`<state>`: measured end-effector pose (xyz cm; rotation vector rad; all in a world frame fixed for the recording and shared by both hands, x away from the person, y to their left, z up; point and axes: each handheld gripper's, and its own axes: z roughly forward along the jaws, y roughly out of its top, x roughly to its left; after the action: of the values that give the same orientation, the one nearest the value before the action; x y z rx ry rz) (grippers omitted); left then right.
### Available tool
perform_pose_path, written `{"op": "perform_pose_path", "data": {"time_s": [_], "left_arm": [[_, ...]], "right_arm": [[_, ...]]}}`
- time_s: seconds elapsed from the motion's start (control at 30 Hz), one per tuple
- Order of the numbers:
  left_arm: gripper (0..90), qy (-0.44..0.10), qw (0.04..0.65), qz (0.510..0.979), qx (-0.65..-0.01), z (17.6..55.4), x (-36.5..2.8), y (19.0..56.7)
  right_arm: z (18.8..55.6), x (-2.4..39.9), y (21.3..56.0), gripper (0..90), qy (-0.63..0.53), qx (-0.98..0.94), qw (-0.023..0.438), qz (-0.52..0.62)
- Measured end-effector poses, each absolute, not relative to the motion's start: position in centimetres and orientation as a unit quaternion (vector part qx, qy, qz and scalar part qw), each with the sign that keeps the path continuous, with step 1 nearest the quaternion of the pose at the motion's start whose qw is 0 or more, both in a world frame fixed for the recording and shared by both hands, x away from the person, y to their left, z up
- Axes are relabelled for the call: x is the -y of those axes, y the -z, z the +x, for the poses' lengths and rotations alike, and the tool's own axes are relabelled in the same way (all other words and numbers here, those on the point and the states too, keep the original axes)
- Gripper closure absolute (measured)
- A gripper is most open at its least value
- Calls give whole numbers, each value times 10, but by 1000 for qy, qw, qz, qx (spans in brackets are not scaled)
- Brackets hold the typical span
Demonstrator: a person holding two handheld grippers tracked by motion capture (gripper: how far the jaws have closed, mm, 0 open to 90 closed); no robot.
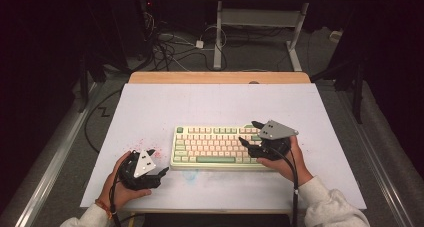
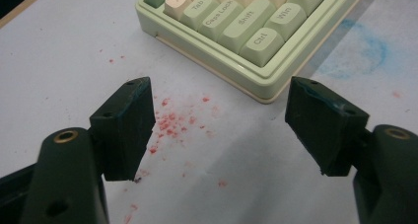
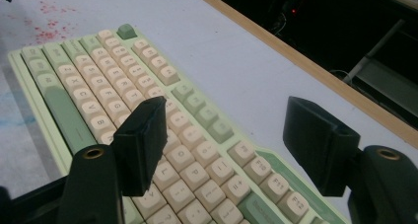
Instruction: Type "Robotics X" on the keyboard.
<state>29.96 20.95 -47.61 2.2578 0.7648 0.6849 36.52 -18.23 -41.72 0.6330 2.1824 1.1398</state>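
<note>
A pale green keyboard [image 1: 210, 144] with cream and green keys lies flat on the white table top [image 1: 200, 102], a little right of centre. My left gripper [image 1: 159, 163] hovers low by the keyboard's near left corner, jaws open and empty. In the left gripper view the left gripper [image 2: 219, 93] frames the keyboard [image 2: 231, 31] corner with the Ctrl key ahead. My right gripper [image 1: 249, 132] is above the keyboard's right end, open with nothing between its jaws. In the right gripper view the right gripper [image 3: 226, 105] looks down on the keyboard [image 3: 98, 86].
Red specks [image 2: 172, 120] dot the surface left of the keyboard, and a blue smudge [image 2: 369, 51] lies in front of it. A wooden strip [image 1: 220, 77] runs along the table's far edge. Beyond it are a desk frame [image 1: 218, 37] and cables on the floor.
</note>
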Motion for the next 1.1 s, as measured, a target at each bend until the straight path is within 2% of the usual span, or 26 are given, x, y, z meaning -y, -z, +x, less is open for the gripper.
{"op": "perform_pose_path", "data": {"time_s": [0.3, 0.57, 1.1], "left_arm": [[298, -248, 324, 862, -301, 301, -210, 477], [389, -245, 322, 865, -296, 302, -210, 475], [840, -196, 328, 875, -298, 307, -214, 466]], "right_arm": [[347, 202, 421, 251, -425, -808, 324, 248], [335, 218, 430, 242, -415, -805, 336, 259], [311, 248, 446, 242, -404, -802, 338, 281]]}}
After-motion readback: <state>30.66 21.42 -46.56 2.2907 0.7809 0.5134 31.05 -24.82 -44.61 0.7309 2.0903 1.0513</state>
